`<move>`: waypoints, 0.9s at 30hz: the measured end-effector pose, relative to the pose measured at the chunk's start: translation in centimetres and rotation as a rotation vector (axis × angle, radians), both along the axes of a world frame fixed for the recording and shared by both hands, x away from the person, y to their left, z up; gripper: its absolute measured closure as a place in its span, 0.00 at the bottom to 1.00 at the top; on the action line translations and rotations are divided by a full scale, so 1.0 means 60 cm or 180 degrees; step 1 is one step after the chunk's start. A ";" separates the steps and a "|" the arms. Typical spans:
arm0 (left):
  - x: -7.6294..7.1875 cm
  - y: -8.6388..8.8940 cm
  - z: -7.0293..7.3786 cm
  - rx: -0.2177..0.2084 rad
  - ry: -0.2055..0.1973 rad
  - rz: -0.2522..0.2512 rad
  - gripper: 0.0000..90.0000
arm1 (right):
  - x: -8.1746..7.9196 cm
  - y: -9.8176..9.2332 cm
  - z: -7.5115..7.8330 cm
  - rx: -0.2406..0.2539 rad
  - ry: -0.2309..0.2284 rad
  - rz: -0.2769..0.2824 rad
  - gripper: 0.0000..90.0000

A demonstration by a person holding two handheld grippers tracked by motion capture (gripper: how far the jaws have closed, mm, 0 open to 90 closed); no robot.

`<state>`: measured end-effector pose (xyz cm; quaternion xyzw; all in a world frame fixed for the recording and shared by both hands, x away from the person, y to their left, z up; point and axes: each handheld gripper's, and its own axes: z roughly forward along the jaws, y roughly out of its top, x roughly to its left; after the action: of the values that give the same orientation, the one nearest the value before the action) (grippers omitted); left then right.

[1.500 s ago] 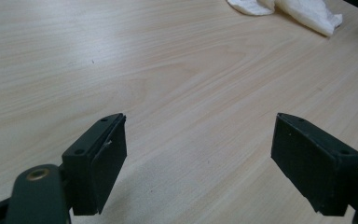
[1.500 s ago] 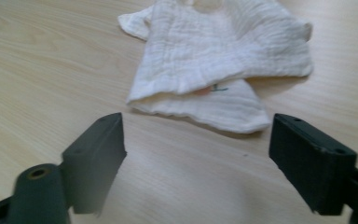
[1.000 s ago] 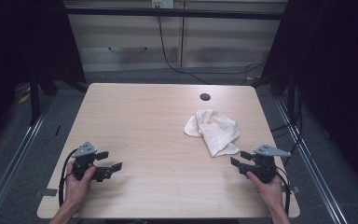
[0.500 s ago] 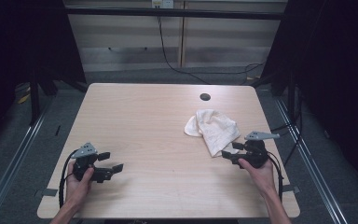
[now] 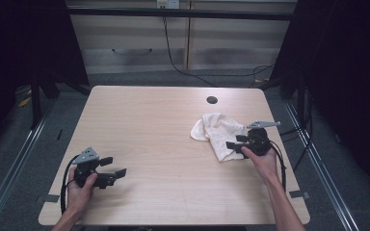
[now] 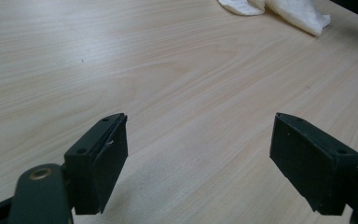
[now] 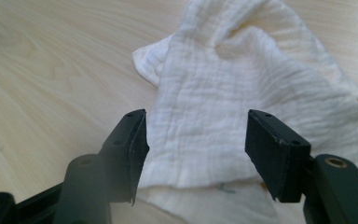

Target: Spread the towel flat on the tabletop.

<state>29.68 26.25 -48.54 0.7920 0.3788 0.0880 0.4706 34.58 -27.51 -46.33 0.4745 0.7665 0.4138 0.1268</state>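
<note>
Cloth (image 5: 219,134), white and crumpled, lies at the counter's (image 5: 164,120) right side, its near edge between the spread fingers (image 7: 128,149) of the right gripper (image 5: 236,144) (they have just been narrowing slightly, pinching nothing). A round hole (image 5: 212,100) sits beyond. The left gripper (image 5: 115,174), fingers spread, rests near left over bare wood.

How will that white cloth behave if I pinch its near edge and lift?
The white cloth lies crumpled in soft folds, so it will probably droop and unfold rather than hold its shape. Its thin, crinkled weave suggests it is light. The right gripper stands open over overlapping layers, so a pinch may catch more than one.
</note>
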 end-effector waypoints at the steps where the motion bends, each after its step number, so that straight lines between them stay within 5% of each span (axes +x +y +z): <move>1: 0.000 0.000 0.000 -0.0013 -0.0003 -0.0004 0.21 | 0.007 -0.001 0.001 0.0023 0.0037 0.0028 0.41; 10: 0.000 0.001 0.001 -0.0016 -0.0031 0.0016 0.20 | 0.055 -0.002 -0.002 -0.0162 0.0144 0.0017 0.39; 27: 0.004 0.000 -0.002 0.0025 0.0029 0.0025 0.20 | 0.086 0.016 -0.058 -0.0390 0.0408 0.0042 0.37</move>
<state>29.89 26.26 -48.67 0.7927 0.3837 0.0876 0.4655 39.72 -26.56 -49.84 0.4863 0.8000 0.3358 0.1036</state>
